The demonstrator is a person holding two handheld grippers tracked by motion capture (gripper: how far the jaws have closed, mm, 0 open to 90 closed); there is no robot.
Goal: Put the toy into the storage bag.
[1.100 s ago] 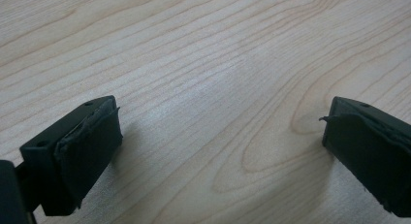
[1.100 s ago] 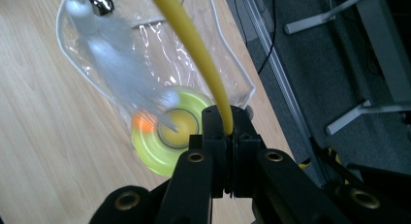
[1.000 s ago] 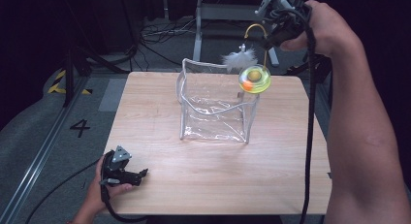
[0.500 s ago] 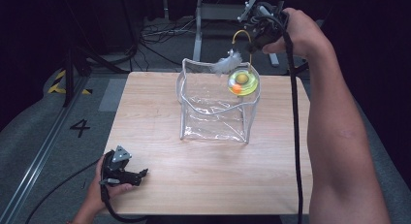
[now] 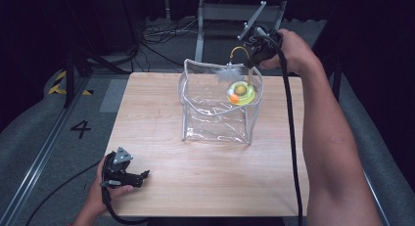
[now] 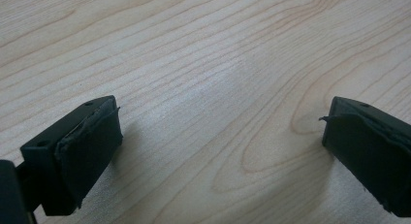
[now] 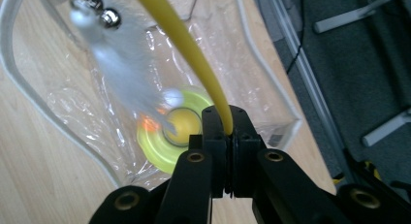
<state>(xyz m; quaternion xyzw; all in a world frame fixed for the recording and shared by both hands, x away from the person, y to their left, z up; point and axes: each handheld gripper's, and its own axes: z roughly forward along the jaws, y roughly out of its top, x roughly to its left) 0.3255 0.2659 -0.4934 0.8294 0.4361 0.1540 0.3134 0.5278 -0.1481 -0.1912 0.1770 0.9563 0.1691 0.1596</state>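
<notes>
The right gripper (image 7: 229, 132) is clamped on the yellow wand (image 7: 181, 44) of a cat toy (image 5: 241, 92), which is held in the mouth of the clear plastic bag (image 5: 215, 123) standing on the table (image 5: 161, 113). The left gripper (image 6: 220, 136) is rested on the tabletop, jaws spread wide with nothing held between them.

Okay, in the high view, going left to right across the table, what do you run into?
Left gripper at the near left corner of the table → clear plastic bag → yellow-green toy hanging into the bag → right gripper clamped on the toy's yellow stem.
</notes>
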